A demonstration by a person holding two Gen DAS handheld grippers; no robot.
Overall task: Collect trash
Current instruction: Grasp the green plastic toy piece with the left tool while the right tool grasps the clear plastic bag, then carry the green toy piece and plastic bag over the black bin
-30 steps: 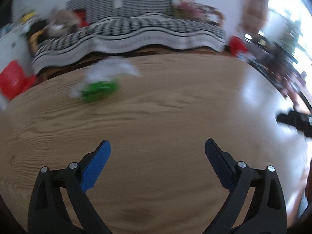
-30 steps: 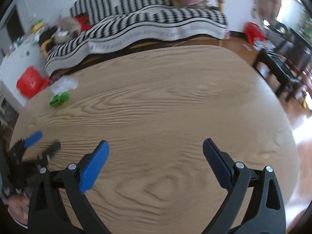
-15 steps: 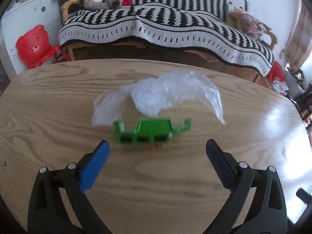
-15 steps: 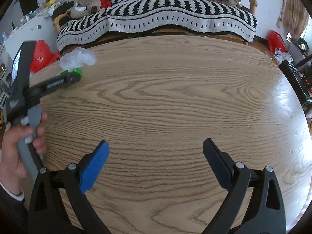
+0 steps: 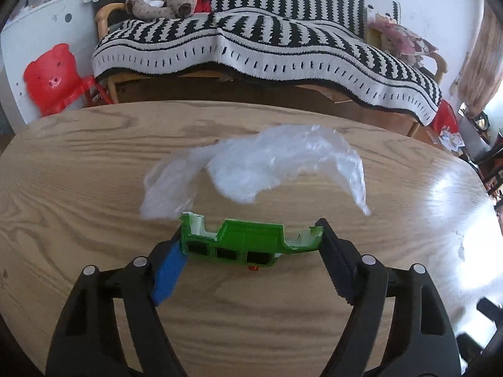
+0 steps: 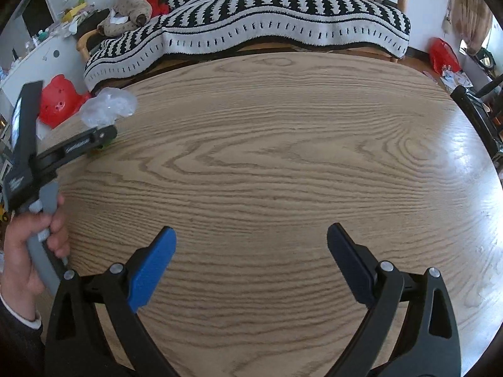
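An oval wooden desk [image 5: 94, 163] stands before a striped sofa [image 5: 267, 40]. On it lie one green plastic piece [image 5: 248, 242] and one clear wrapper [image 5: 276, 163]. The left gripper's [image 5: 251, 235] fingers have just been closing onto the green piece; the right gripper's [image 6: 251, 235] gape wide, empty.

home living room, striped-blanket sofa [image 5: 267, 40], stuffed toy [image 5: 160, 0], wooden table [image 6: 283, 157]

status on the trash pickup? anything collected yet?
Nothing looks collected yet: no bin or bag of gathered trash is in view. In hand: the left tool has just been closing around the torn green cardboard carton, its pads at both ends, carton on the oval wooden table. Left: lift it, then the crumpled clear plastic wrap behind it. The right tool hangs open and empty over bare wood.
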